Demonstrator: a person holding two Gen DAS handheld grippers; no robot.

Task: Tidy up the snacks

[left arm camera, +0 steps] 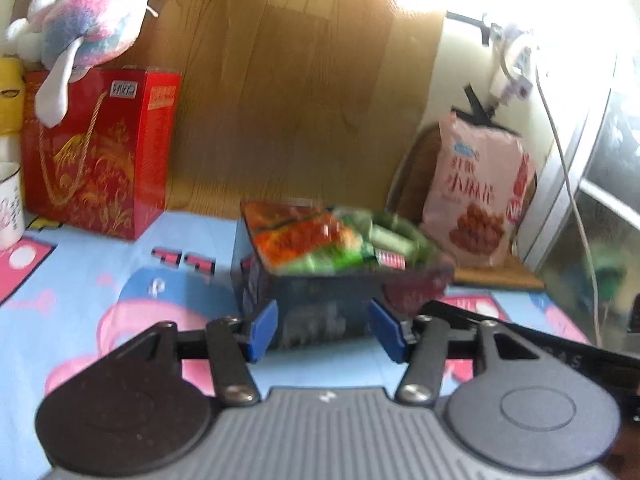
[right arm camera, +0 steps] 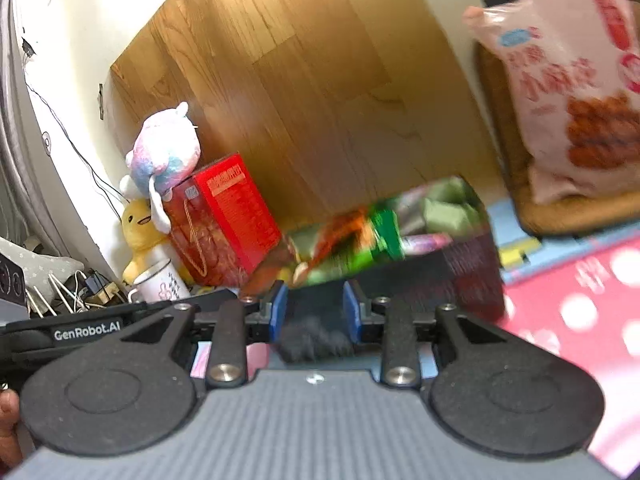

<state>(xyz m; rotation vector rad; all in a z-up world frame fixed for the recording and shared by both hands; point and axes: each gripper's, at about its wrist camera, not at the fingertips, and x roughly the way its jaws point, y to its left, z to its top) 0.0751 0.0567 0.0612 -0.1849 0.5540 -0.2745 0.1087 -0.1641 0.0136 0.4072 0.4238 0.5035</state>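
Dark box (left arm camera: 320, 304) packed with snack packets (left arm camera: 320, 248) sits mid-desk (left arm camera: 80, 280), dead ahead at 12 o'clock. Left gripper (left arm camera: 323, 330) fingers apart, flanking the box's near face; contact unclear. Right gripper (right arm camera: 316, 310) fingers narrower, around the box's dark edge; grip too blurry to tell. Looks like a two-handed hold to shift the full box level. Pink snack bag (left arm camera: 476, 196) leans at 2 o'clock, probably next in.

Each hand-held gripper (left arm camera: 323, 330) (right arm camera: 316, 312) has blue finger pads, black linkage arms with silver screws, and a ribbed grey body; white "GenRobot.AI" lettering at nine o'clock.
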